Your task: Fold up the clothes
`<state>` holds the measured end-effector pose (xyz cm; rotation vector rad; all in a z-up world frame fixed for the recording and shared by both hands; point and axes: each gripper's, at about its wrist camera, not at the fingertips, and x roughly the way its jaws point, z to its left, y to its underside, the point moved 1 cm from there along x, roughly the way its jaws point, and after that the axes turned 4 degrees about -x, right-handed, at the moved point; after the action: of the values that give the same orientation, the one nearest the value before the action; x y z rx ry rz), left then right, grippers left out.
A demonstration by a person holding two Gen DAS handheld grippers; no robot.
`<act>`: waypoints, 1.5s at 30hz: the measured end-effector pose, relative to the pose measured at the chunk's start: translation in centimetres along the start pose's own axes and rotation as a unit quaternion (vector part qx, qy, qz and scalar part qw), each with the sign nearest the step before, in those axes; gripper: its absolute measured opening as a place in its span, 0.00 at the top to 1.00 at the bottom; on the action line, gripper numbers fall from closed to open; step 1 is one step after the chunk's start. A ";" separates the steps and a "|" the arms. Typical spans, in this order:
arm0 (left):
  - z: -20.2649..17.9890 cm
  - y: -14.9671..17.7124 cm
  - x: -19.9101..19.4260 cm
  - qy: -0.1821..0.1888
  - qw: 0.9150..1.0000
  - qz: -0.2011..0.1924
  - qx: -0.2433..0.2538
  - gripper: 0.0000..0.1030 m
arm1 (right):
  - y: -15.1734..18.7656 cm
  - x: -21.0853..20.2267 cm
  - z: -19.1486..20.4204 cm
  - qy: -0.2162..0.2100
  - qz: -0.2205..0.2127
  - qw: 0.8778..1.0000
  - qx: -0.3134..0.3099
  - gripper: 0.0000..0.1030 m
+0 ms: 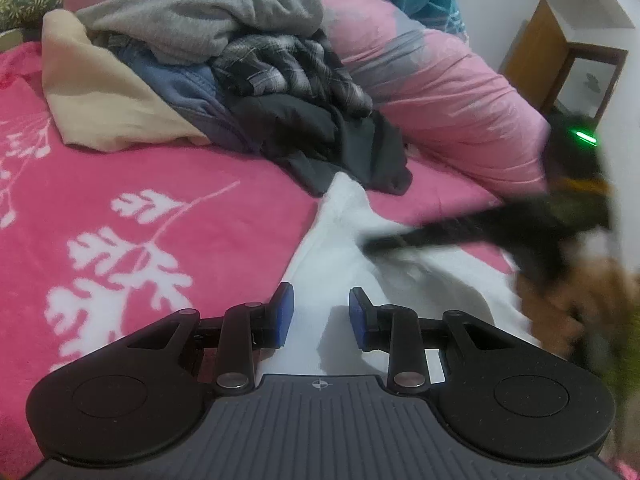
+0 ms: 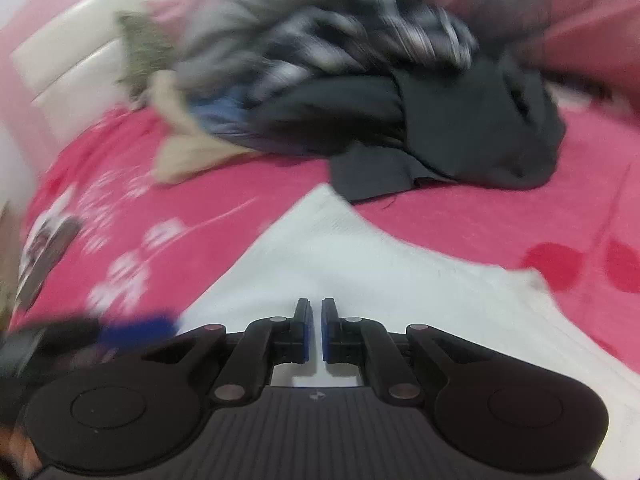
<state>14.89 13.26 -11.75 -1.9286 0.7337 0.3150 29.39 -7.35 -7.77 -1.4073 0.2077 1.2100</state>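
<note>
- The left claw [image 1: 320, 312] has matte black linkage arms, each ending in a black finger with a blue pad [image 1: 283, 316].
- Silver round pivot pins sit on its arms, above two large black round housings.
- A grey ribbed plate with a small crosshair mark lies between the housings.
- The right claw [image 2: 316, 330] has the same build, though its pivot pins look coppery.
- In the left wrist view, the right claw shows as a black blur with a green light [image 1: 584, 136].

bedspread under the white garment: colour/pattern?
Bright pink bedspread with a white leaf-sprig print; sharpest in the left wrist view.
</note>
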 end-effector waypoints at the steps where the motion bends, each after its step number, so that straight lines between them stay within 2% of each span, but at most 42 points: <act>1: 0.1 0.0 0.0 0.003 1.000 0.000 -0.003 0.71 | -0.6 0.2 -0.9 0.014 -0.017 0.999 0.031 0.97; 3: 0.2 -0.1 -0.2 0.007 1.000 -0.003 -0.005 0.71 | -1.7 0.6 -2.6 0.042 -0.050 0.994 0.093 0.95; 5: 0.3 -0.2 -0.5 0.011 1.000 -0.008 -0.007 0.71 | -1.8 0.0 -4.5 0.064 -0.065 0.984 0.151 0.95; 7: 0.2 -0.3 -1.2 0.015 0.999 -0.028 -0.006 0.70 | -0.9 -2.8 -5.4 0.058 -0.086 0.977 0.184 0.95; 9: 0.0 -0.5 -2.0 0.026 0.998 -0.051 0.001 0.69 | 0.6 -6.4 -4.9 0.053 -0.109 0.977 0.176 0.95; 11: -0.4 -0.5 -2.3 0.045 0.997 -0.055 0.008 0.68 | 2.6 -10.3 -3.9 0.054 -0.126 0.979 0.150 0.95; 14: -1.2 -0.3 -2.1 0.069 0.997 -0.040 0.019 0.68 | 6.4 -13.2 -2.8 0.042 -0.102 0.986 0.123 0.95; 17: -1.5 0.4 -0.7 0.034 0.999 -0.007 0.030 0.68 | 10.0 -14.4 -4.5 0.061 -0.078 0.987 0.126 0.95; 18: -1.2 0.4 -0.5 0.034 0.999 -0.001 0.021 0.68 | 11.1 -14.6 -6.1 0.071 -0.075 0.984 0.146 0.95; 19: -0.9 0.4 -0.2 0.033 0.999 0.005 0.011 0.68 | 12.3 -15.0 -8.8 0.085 -0.076 0.975 0.191 0.95; 21: -0.3 0.3 0.0 0.036 0.999 0.011 -0.009 0.68 | 14.2 -16.1 -14.7 0.091 -0.091 0.949 0.287 0.99; 23: 0.2 0.2 0.1 0.038 0.999 0.013 -0.026 0.68 | 15.6 -17.9 -19.6 0.101 -0.137 0.919 0.357 1.00; 24: 0.4 0.2 0.2 0.039 0.999 0.013 -0.030 0.68 | 16.2 -19.1 -21.2 0.127 -0.160 0.902 0.381 1.00; 26: 0.6 0.1 0.4 0.039 0.999 0.012 -0.034 0.68 | 17.5 -21.7 -24.0 0.182 -0.207 0.860 0.428 0.99; 27: 0.6 0.1 0.4 0.039 0.999 0.011 -0.033 0.68 | 18.1 -22.9 -24.7 0.203 -0.218 0.845 0.445 0.97; 28: 0.5 0.1 0.4 0.038 0.999 0.010 -0.031 0.68 | 18.3 -23.8 -24.7 0.217 -0.223 0.839 0.446 0.97; 30: 0.5 0.2 0.3 0.037 0.999 0.009 -0.029 0.68 | 18.0 -25.1 -22.5 0.219 -0.231 0.858 0.403 0.97; 33: 0.6 0.1 0.4 0.039 0.999 0.010 -0.032 0.68 | 17.4 -24.8 -17.6 0.153 -0.205 0.915 0.313 0.95; 35: 0.7 0.1 0.4 0.040 0.999 0.011 -0.034 0.68 | 17.2 -23.3 -14.5 0.136 -0.160 0.950 0.233 0.95; 36: 0.8 0.1 0.4 0.042 0.998 0.011 -0.035 0.68 | 17.7 -22.6 -13.2 0.150 -0.141 0.961 0.185 0.95; 37: 0.8 0.1 0.4 0.043 0.998 0.011 -0.037 0.68 | 18.7 -22.6 -12.6 0.167 -0.126 0.966 0.152 0.95; 38: 1.0 0.1 0.5 0.046 0.998 0.012 -0.041 0.68 | 20.0 -22.9 -13.3 0.190 -0.119 0.962 0.154 0.95; 40: 1.3 0.0 0.5 0.052 0.997 0.014 -0.049 0.68 | 22.7 -24.4 -15.7 0.231 -0.126 0.944 0.200 0.98; 41: 1.4 0.0 0.5 0.054 0.997 0.014 -0.053 0.68 | 24.1 -25.9 -17.2 0.258 -0.144 0.922 0.249 0.98; 42: 1.4 0.0 0.5 0.054 0.997 0.013 -0.052 0.68 | 25.6 -27.6 -18.5 0.303 -0.159 0.889 0.305 0.93; 43: 1.4 0.0 0.5 0.054 0.997 0.012 -0.052 0.68 | 27.0 -29.3 -19.2 0.342 -0.171 0.855 0.349 0.93; 44: 1.3 0.0 0.4 0.054 0.997 0.011 -0.052 0.68 | 27.9 -30.6 -19.2 0.360 -0.181 0.838 0.368 0.93; 45: 1.2 0.0 0.4 0.052 0.997 0.009 -0.048 0.68 | 28.5 -31.5 -18.4 0.365 -0.193 0.833 0.367 0.93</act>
<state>15.30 14.19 -12.49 -2.0435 0.8164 0.2665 4.39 -46.32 -6.98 -1.0643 0.7898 0.1412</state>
